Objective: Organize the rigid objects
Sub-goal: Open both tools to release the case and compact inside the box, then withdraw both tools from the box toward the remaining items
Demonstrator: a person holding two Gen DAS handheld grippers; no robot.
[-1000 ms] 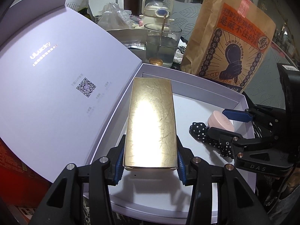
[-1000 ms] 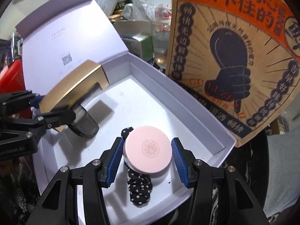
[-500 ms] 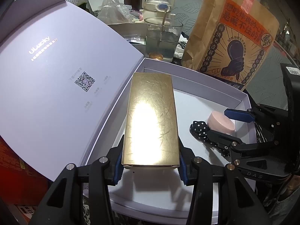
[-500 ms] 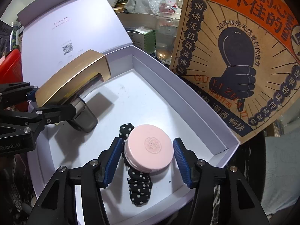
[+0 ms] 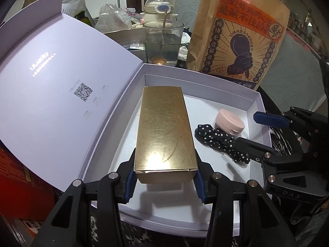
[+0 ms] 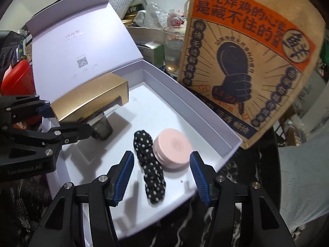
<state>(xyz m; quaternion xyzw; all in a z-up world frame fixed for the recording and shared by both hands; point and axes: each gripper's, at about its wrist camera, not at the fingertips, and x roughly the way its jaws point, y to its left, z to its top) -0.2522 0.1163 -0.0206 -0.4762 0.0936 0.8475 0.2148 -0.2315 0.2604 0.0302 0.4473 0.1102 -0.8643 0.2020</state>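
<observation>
My left gripper (image 5: pixel 164 182) is shut on a long gold box (image 5: pixel 164 129) and holds it over the left side of an open white gift box (image 5: pixel 197 78). The gold box also shows in the right wrist view (image 6: pixel 88 100), above its shadow. A round pink compact (image 6: pixel 173 148) lies in the white box (image 6: pixel 185 94) beside a black polka-dot scrunchie (image 6: pixel 150 166). My right gripper (image 6: pixel 161 177) is open, its jaws wide apart and drawn back from the compact. The compact (image 5: pixel 229 121) and scrunchie (image 5: pixel 222 142) show in the left wrist view, with the right gripper (image 5: pixel 255 127) at the box's right edge.
The gift box's lid (image 5: pixel 51 94) stands open on the left. A large brown paper bag (image 6: pixel 246 65) leans right behind the box. A glass of water (image 5: pixel 163 41) and a white kettle (image 5: pixel 158 6) stand behind, among clutter.
My right gripper has opened, let go of the pink compact in the white box and pulled back. My left gripper keeps hold of the gold box, now lower in the box.
</observation>
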